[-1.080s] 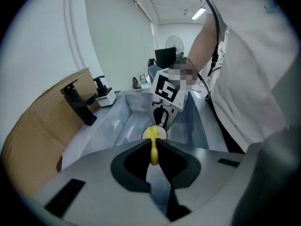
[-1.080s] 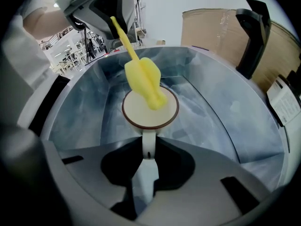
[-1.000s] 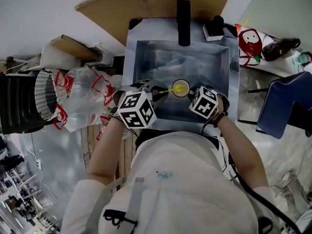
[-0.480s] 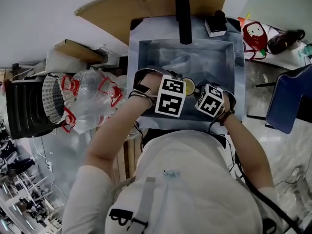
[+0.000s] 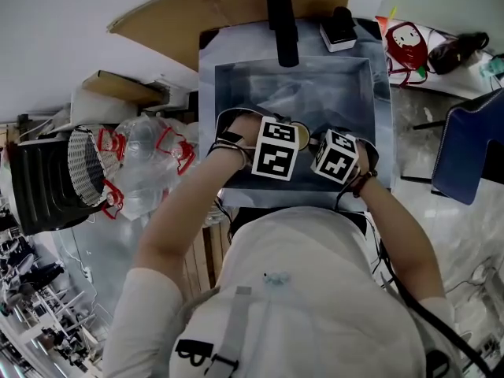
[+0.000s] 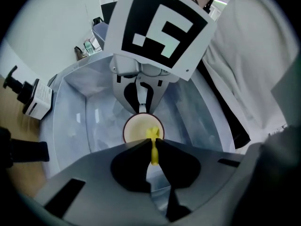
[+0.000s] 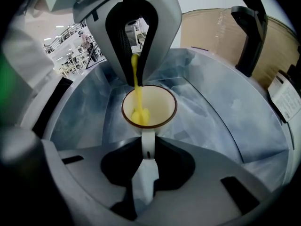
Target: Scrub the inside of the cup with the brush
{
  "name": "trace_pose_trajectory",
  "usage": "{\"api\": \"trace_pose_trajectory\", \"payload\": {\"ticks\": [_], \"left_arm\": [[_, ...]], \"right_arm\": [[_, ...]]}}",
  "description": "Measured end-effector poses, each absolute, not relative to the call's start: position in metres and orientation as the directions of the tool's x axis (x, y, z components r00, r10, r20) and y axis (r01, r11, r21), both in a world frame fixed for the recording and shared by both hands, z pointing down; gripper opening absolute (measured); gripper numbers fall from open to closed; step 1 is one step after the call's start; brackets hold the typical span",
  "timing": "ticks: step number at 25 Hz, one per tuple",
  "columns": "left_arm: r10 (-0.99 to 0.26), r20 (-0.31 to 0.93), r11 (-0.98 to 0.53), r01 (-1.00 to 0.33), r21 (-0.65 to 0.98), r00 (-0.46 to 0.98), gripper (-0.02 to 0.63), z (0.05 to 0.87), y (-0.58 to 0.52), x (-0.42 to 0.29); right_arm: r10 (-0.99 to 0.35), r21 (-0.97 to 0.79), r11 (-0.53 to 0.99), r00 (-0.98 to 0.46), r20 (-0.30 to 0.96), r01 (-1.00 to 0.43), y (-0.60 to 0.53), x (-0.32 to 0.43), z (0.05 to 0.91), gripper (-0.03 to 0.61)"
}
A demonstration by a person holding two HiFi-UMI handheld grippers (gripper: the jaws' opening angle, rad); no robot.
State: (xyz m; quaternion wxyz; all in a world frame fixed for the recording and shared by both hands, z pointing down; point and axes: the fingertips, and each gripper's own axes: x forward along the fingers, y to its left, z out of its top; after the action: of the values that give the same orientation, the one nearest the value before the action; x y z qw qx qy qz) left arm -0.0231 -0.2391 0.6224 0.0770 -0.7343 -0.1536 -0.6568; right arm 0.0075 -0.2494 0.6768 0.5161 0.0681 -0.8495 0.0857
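The right gripper (image 7: 147, 149) is clamping the white cup (image 7: 160, 102) by its handle, holding it upright in the sink (image 7: 221, 117). The left gripper (image 6: 151, 144) is pinching the yellow brush (image 6: 153, 150), shaft pointing straight down into the cup, bristles apparently pressing low on the inner wall.

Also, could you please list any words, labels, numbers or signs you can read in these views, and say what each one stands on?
No text here is legible.
Pump bottle label: print too small and blurred to read.
Marker cubes: black-and-white square patterns, no letters.
Teal print on the shirt: too small to read.
Black logo lower down: distorted, unreadable.
Red and white bag: a picture only, no words made out.
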Motion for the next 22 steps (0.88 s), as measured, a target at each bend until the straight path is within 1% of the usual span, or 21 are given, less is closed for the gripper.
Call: {"api": "trace_pose_trajectory", "payload": {"ticks": [4, 7, 10, 13, 15, 20, 22], "left_arm": [[0.133, 0.975, -0.959, 0.271, 0.081, 0.179, 0.035, 0.619, -0.242, -0.011], [0.108, 0.968, -0.975, 0.216, 0.058, 0.227, 0.035, 0.617, -0.251, -0.003], [0.074, 0.975, -0.98, 0.196, 0.032, 0.21, 0.035, 0.62, -0.262, -0.006], [0.07, 0.979, -0.989, 0.144, 0.043, 0.19, 0.035, 0.622, -0.271, -0.021], [0.091, 0.979, -0.99, 0.125, 0.068, 0.182, 0.035, 0.621, -0.269, -0.029], [0.177, 0.976, -0.972, 0.178, 0.153, 0.127, 0.035, 0.622, -0.246, -0.038], [0.196, 0.973, -0.969, 0.175, 0.173, 0.124, 0.035, 0.623, -0.243, -0.041]], "right_arm": [[-0.012, -0.087, 0.977, -0.459, 0.888, -0.194, -0.247, 0.008, 0.678, 0.066], [-0.011, -0.083, 0.979, -0.457, 0.89, -0.184, -0.245, 0.007, 0.676, 0.066], [-0.015, -0.079, 0.979, -0.459, 0.888, -0.187, -0.246, 0.008, 0.676, 0.066], [-0.019, -0.074, 0.98, -0.455, 0.89, -0.185, -0.247, 0.007, 0.676, 0.066], [-0.02, -0.075, 0.979, -0.458, 0.889, -0.19, -0.248, 0.007, 0.677, 0.066], [-0.016, -0.073, 0.982, -0.456, 0.89, -0.177, -0.245, 0.001, 0.68, 0.066], [-0.006, -0.08, 0.983, -0.458, 0.889, -0.168, -0.242, -0.002, 0.678, 0.066]]}}
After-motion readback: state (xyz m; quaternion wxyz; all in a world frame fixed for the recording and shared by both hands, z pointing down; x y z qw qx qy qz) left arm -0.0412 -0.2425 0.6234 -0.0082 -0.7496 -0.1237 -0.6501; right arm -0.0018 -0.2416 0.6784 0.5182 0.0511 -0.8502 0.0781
